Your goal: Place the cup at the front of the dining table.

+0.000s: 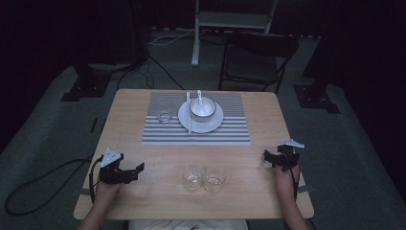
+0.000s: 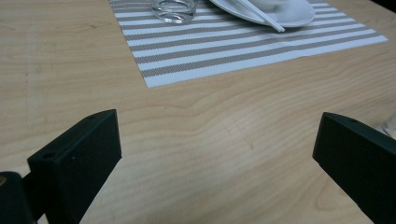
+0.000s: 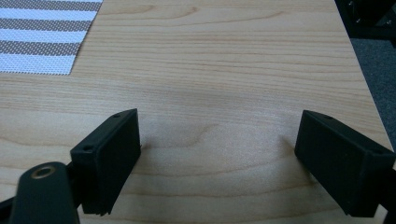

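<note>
High view, left to right: the left gripper (image 1: 125, 171) rests on the table (image 1: 268, 191) with jaws spread and empty. The two glasses (image 1: 203, 178), side by side and touching near the front edge, lie at its three o'clock, nearer to it than to the right gripper (image 1: 280, 157), likewise spread and empty, which has them at about eight o'clock. Left gripper view adds the striped placemat (image 2: 243, 51) and a third glass (image 2: 173, 10) at twelve o'clock.

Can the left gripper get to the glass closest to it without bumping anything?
Probably yes. The left gripper is open and holds nothing, and bare table lies between it and the nearer glass. The second glass stands on the far side, seemingly touching it.
</note>
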The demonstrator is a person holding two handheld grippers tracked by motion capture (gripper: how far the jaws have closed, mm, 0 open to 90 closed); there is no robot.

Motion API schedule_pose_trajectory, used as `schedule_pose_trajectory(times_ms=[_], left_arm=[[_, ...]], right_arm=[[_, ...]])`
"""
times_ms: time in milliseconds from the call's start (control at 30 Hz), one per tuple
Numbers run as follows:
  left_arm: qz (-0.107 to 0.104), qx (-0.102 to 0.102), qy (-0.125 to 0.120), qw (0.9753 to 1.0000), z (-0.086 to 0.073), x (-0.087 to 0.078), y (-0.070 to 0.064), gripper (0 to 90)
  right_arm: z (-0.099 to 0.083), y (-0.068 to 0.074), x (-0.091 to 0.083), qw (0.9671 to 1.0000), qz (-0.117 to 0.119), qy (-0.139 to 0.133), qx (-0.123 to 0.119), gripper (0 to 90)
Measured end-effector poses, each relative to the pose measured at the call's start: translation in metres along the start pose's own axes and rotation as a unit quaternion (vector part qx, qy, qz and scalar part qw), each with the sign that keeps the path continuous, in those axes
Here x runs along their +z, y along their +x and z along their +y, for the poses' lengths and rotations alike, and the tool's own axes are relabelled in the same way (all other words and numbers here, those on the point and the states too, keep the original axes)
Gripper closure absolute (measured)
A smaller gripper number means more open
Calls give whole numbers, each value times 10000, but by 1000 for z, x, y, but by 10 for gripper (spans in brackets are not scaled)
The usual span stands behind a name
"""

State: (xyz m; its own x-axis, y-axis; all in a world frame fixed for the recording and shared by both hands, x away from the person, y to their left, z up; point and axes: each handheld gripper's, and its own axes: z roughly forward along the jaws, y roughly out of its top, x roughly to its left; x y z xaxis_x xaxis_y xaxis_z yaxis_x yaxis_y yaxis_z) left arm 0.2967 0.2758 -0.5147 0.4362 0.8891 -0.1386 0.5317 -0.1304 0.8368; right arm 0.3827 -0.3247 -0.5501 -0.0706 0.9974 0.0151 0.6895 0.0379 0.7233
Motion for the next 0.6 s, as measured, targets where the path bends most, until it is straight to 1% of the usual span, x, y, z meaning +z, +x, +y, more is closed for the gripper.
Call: schedule_pose_trajectory(times_ms=[33,100,167,233,367,400,467,500,600], left_arm=[[-24,-5,2,10000,-2,-2,0,17],[72,-8,14,10000,-6,-6,0,17],[92,-37,-9,10000,-11,-9,1,16],[166,-17,0,9999,-16,-12,1,17],[208,-11,19,9998,-20,-17,2,16],[272,56,69,9996,-23,-21,1,16],[371,111,129,9992,-27,-23,1,16],[412,130,122,9990,-29,-24,1,16],[468,174,153,9986,-33,-28,1,16]], right_arm=[[0,0,0,10000,0,-1,1,137],[0,0,0,10000,-1,0,0,137],[0,0,0,10000,-2,0,-2,137],[0,0,0,10000,-1,0,-1,137],[0,0,0,10000,-2,0,-2,137],[0,0,0,10000,-2,1,1,137],[0,0,0,10000,2,-1,-1,137],[0,0,0,10000,2,-2,-1,137],[0,0,0,10000,2,-1,-1,137]])
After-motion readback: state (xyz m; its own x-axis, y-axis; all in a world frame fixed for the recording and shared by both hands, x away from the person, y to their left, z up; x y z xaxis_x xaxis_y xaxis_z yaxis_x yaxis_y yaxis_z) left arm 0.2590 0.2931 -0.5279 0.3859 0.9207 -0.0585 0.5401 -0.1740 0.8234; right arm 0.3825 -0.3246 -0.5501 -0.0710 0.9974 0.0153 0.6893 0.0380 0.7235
